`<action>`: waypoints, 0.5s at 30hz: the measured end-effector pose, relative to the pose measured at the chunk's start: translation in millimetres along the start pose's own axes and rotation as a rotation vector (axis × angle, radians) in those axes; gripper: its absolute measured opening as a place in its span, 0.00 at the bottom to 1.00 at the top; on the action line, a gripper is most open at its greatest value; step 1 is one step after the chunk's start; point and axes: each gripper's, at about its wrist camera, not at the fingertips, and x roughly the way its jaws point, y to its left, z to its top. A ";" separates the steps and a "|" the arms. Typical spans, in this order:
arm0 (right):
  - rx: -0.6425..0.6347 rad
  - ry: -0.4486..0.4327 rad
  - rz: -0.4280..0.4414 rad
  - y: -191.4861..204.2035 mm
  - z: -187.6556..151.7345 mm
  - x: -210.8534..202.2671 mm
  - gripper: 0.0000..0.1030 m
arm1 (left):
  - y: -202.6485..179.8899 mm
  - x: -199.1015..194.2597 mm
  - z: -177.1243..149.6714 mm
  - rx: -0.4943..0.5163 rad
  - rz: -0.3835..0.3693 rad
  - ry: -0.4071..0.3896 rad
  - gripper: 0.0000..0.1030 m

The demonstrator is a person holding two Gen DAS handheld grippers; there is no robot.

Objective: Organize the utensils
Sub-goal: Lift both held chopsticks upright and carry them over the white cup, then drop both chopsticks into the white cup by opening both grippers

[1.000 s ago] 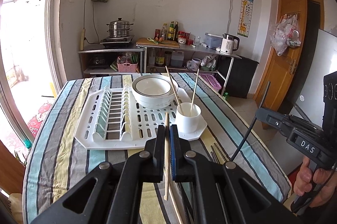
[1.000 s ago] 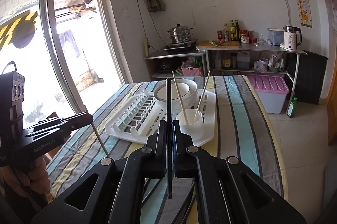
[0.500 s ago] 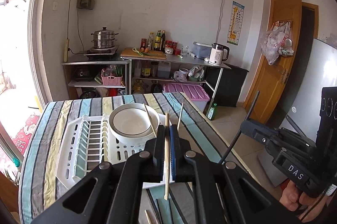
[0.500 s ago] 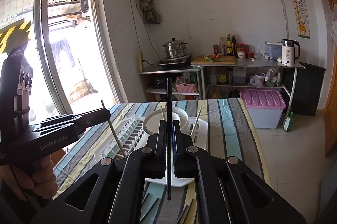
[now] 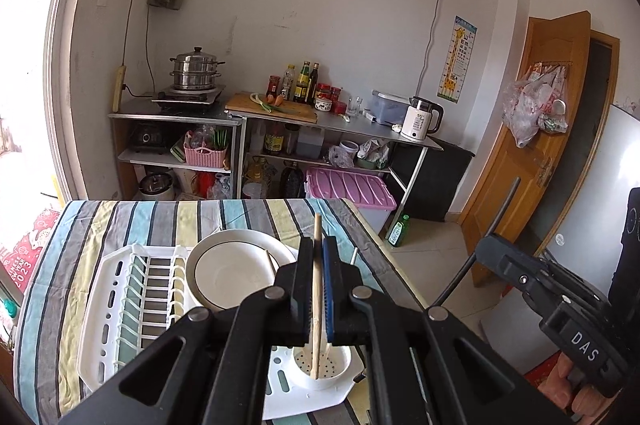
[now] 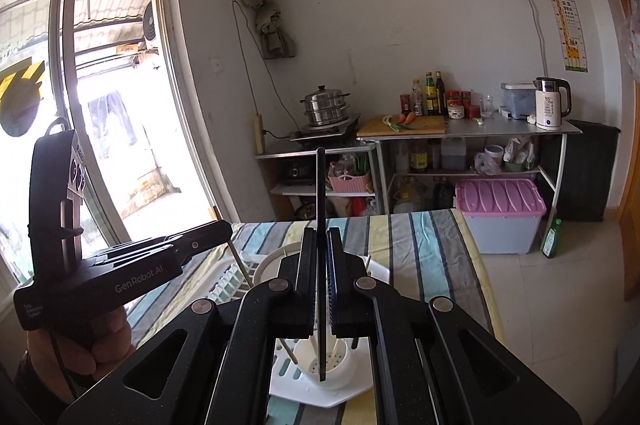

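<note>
Wooden chopstick point(image 5: 317, 289): pale, round, slender, standing nearly upright, clamped between the jaws of the left gripper point(image 5: 318, 289), which is closing tight on it. Its lower end is hanging over the white perforated utensil cup point(image 5: 322, 365); contact with the cup floor cannot be judged.

Black chopstick point(image 6: 321, 265): thin, dark, matte, likewise near vertical, pinched by the right gripper point(image 6: 321, 285), jaws pressing flat against it. Its tip is showing against the inside of the same cup point(image 6: 326, 361) in the right wrist view.

Cup: round, white plastic, bottom pierced with small holes, sitting at the corner of the white plastic drying rack point(image 5: 132, 309). More light sticks are leaning in it. Rack is slotted, ribbed, with upright tines. A round white bowl point(image 5: 236, 273) with a dark rim line is resting on the rack behind the cup.

Rack is lying on the surface point(image 5: 132, 221), covered in striped cloth: grey, teal, pale yellow.

Both grippers are angling downward, side by side above the rack. In the right wrist view a hand point(image 6: 84, 349) is wrapping the left gripper's handle; in the left wrist view fingers point(image 5: 572, 385) are gripping the right one's handle.
</note>
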 end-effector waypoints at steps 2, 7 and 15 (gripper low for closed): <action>0.003 0.004 -0.001 -1.6 0.9 6.6 0.04 | 3.3 7.8 0.2 -0.007 0.001 0.004 0.05; 0.014 0.025 -0.004 -7.4 -4.9 24.1 0.04 | 7.9 24.1 -3.5 -0.025 -0.007 0.022 0.05; 0.043 0.101 -0.011 -20.3 -27.1 54.6 0.04 | 17.0 51.3 -23.0 -0.055 -0.007 0.083 0.05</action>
